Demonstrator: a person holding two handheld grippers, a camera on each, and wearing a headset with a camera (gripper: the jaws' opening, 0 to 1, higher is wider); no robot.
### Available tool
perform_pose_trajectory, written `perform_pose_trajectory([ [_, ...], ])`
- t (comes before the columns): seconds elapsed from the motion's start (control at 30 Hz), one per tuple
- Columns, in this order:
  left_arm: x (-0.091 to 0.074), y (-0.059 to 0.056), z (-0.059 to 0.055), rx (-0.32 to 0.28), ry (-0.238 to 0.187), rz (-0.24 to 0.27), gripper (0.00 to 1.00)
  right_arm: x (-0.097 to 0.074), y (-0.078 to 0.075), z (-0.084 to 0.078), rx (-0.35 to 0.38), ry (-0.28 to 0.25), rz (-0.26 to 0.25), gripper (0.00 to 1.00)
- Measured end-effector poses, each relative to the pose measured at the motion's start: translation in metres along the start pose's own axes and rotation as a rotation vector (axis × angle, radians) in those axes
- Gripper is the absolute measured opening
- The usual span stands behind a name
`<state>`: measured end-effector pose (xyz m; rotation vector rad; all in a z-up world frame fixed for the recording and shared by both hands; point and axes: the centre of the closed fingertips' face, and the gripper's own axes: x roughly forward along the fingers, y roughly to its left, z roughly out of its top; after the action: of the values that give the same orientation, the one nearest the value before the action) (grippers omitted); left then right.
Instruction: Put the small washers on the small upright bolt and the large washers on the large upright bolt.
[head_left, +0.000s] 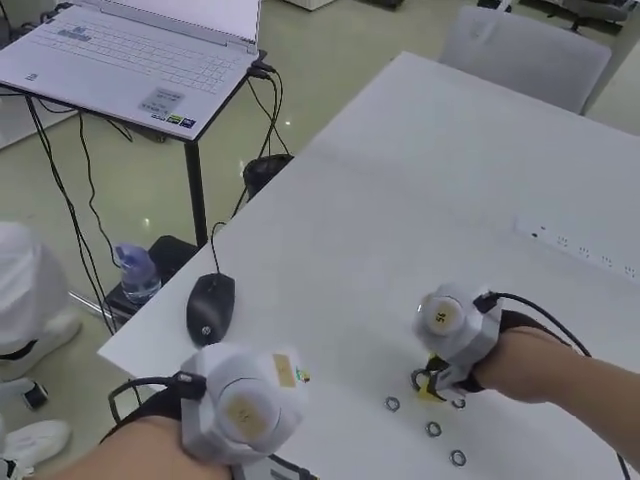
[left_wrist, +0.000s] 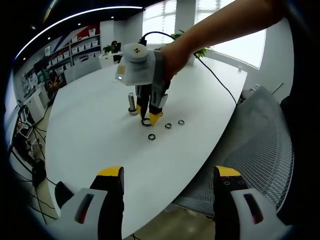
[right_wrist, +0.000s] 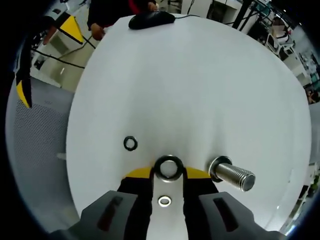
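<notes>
My right gripper is low over the white table, its yellow tips shut on a large washer that lies flat between them. A small washer rests further back between the fingers. The large upright bolt stands just right of the tips, and another small washer lies to the left. In the left gripper view the right gripper stands beside the bolt, with loose washers nearby. My left gripper is open, holds nothing and hangs at the table's near edge. In the head view, washers lie by the right gripper.
A black mouse lies near the table's left edge. A white power strip sits at the far right. A laptop rests on a side stand, with a water bottle below. A grey mesh chair stands by the table.
</notes>
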<state>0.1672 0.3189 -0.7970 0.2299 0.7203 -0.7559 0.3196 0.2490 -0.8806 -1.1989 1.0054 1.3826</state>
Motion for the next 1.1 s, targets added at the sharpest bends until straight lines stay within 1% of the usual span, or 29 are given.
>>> perform_pose_trajectory([
  [0.1, -0.002, -0.001, 0.004, 0.002, -0.010, 0.001, 0.72, 0.000, 0.001, 0.000, 0.005, 0.000, -0.005, 0.22],
  [0.13, -0.003, -0.001, 0.004, 0.001, -0.011, 0.001, 0.71, -0.001, 0.001, 0.000, 0.021, -0.002, -0.004, 0.22],
  [0.27, -0.005, -0.002, 0.005, 0.008, -0.006, -0.001, 0.70, -0.001, 0.001, -0.001, 0.019, 0.001, -0.004, 0.22],
  [0.33, -0.006, -0.002, 0.005, 0.008, -0.005, 0.001, 0.70, -0.001, 0.002, 0.000, 0.030, 0.000, 0.000, 0.22],
  [0.4, -0.006, -0.002, 0.004, 0.003, -0.005, 0.001, 0.70, -0.002, 0.003, 0.000, 0.024, -0.003, -0.012, 0.22],
  [0.47, -0.006, -0.002, 0.003, 0.003, -0.003, 0.001, 0.70, -0.002, 0.005, -0.002, 0.044, 0.000, 0.002, 0.22],
  [0.57, -0.007, -0.002, 0.001, 0.001, 0.000, 0.001, 0.70, -0.006, 0.007, -0.005, 0.042, -0.007, -0.003, 0.22],
  [0.63, -0.008, -0.001, 0.000, -0.005, -0.003, 0.004, 0.70, -0.010, 0.007, -0.008, 0.039, -0.006, -0.011, 0.22],
  [0.73, -0.008, 0.001, 0.001, -0.014, -0.014, 0.001, 0.71, -0.018, 0.004, -0.016, 0.058, -0.006, -0.008, 0.22],
  [0.83, -0.009, 0.004, 0.001, -0.014, -0.016, 0.007, 0.72, -0.028, -0.002, -0.022, 0.074, -0.010, -0.019, 0.22],
  [0.87, -0.008, 0.006, 0.001, -0.017, -0.020, 0.009, 0.74, -0.033, -0.005, -0.024, 0.084, -0.015, -0.025, 0.22],
  [0.9, -0.008, 0.007, 0.003, -0.018, -0.028, 0.018, 0.77, -0.036, -0.007, -0.026, 0.094, -0.018, -0.027, 0.22],
  [0.93, -0.008, 0.008, 0.006, -0.017, -0.046, 0.019, 0.79, -0.039, -0.009, -0.027, 0.106, -0.022, -0.028, 0.22],
  [0.97, -0.008, 0.006, 0.009, -0.020, -0.056, 0.005, 0.80, -0.044, -0.012, -0.029, 0.133, -0.034, -0.031, 0.22],
  [1.1, -0.005, 0.007, 0.009, -0.007, -0.048, 0.003, 0.81, -0.057, -0.018, -0.039, 0.143, -0.032, -0.036, 0.22],
])
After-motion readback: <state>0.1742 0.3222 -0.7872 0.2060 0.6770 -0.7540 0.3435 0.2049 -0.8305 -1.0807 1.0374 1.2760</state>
